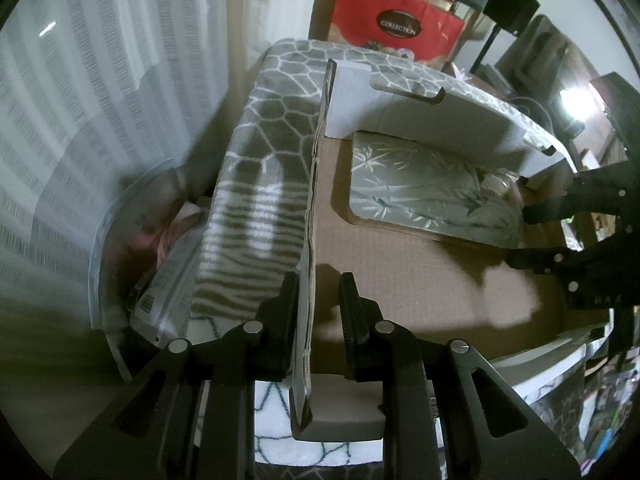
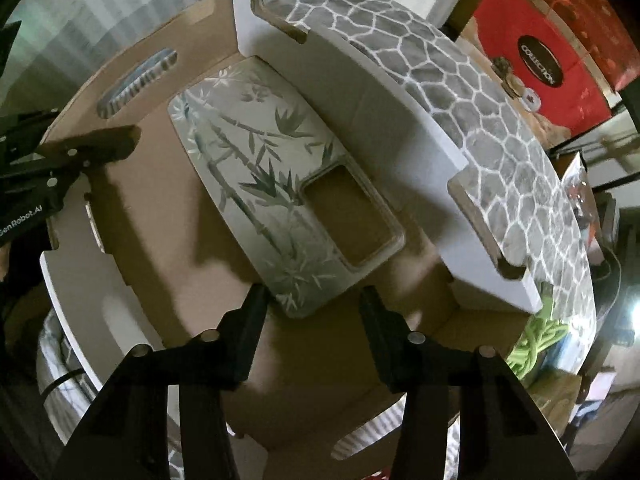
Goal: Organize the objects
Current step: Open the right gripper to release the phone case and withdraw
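An open cardboard box (image 1: pixel 400 264) with white flaps rests on a patterned blanket. A phone case (image 2: pixel 256 168) printed with bamboo lies flat on the box floor, its camera cut-out toward the far flap; it also shows in the left wrist view as the case (image 1: pixel 424 184). My left gripper (image 1: pixel 320 296) is shut on the box's left wall (image 1: pixel 310 240), which runs edge-on between the jaws. My right gripper (image 2: pixel 314 300) points down over the case's near end. Its jaws straddle that end without pressing on it. The right gripper (image 1: pixel 524 236) shows at the box's right side.
The grey hexagon blanket (image 1: pixel 276 120) surrounds the box. A red carton (image 1: pixel 400 20) stands behind it. A clear plastic bag (image 1: pixel 160 240) with papers lies left of the blanket, by a white curtain (image 1: pixel 100 100). A green cord (image 2: pixel 536 344) lies to the right of the box.
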Motion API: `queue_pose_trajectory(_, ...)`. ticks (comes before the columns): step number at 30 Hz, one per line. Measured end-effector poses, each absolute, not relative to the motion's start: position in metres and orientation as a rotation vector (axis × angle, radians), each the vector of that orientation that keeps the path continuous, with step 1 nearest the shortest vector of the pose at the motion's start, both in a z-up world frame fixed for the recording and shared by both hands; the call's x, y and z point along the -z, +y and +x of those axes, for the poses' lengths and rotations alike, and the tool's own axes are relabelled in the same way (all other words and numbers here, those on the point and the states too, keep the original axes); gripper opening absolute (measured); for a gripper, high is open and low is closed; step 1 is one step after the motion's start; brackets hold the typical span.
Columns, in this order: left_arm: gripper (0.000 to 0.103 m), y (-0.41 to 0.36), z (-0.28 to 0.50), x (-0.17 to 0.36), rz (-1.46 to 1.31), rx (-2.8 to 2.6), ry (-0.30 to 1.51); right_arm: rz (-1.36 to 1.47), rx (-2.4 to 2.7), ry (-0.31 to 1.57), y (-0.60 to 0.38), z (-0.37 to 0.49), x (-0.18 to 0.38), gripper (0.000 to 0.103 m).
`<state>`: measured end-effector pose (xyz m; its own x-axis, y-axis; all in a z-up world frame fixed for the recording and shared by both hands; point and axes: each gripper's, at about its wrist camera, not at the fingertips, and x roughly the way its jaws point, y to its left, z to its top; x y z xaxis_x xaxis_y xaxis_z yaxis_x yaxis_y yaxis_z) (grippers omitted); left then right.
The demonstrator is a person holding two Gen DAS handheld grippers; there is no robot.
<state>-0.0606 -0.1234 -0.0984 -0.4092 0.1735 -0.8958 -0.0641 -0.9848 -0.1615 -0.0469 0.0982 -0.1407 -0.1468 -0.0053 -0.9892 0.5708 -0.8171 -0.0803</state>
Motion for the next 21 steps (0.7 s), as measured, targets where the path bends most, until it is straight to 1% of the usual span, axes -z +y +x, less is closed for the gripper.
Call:
queue_pose_trajectory(3,0.019,-0.123,-0.061,0.099,-1.621,-2.518,-0.149,1.705,1.998,0.641,0.097,-0.047,0.141,0.050)
queue_pose_trajectory(10,0.019,-0.123,-0.060,0.098,-1.620,-2.520,-0.145,1.621,1.981,0.685,0.090,-0.044,0.139,0.049)
queue_pose_trajectory(13,0.019,-0.122,-0.060,0.098,-1.620,-2.520,-0.146,1.625,1.998,0.659,0.088,-0.049,0.139,0.049)
queue_pose_trajectory(21,0.019,-0.122,-0.060,0.098,-1.619,-2.519,-0.147,1.652,2.045,0.547,0.092,-0.051,0.140,0.053)
